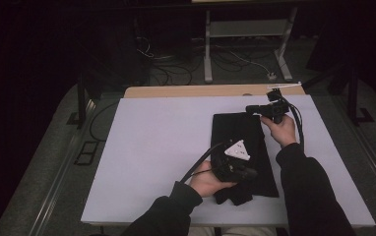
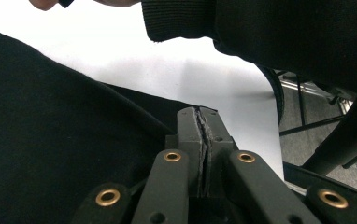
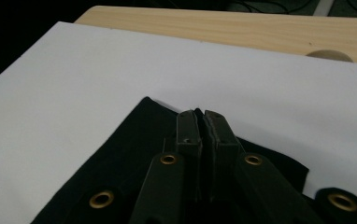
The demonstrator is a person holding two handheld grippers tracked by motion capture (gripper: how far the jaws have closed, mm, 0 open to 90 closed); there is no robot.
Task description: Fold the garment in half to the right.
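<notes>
- Two grippers work a black cloth (image 1: 245, 147) that lies folded lengthwise right of centre in the high view, on a white table cover (image 1: 156, 142).
- The left gripper (image 1: 247, 173), lower centre, has its jaws pressed together over the cloth's near end; whether fabric is pinched between them I cannot tell.
- The right gripper (image 1: 251, 109), upper right, has its jaws together at the cloth's far edge, again with no clear sign of fabric caught.
- Risk, as a judgement: if either grip holds only a thin edge or nothing, a pull could slip off and leave the fold crooked or bunched.
- The dark sleeve (image 2: 260, 28) near the cloth could drag it.
</notes>
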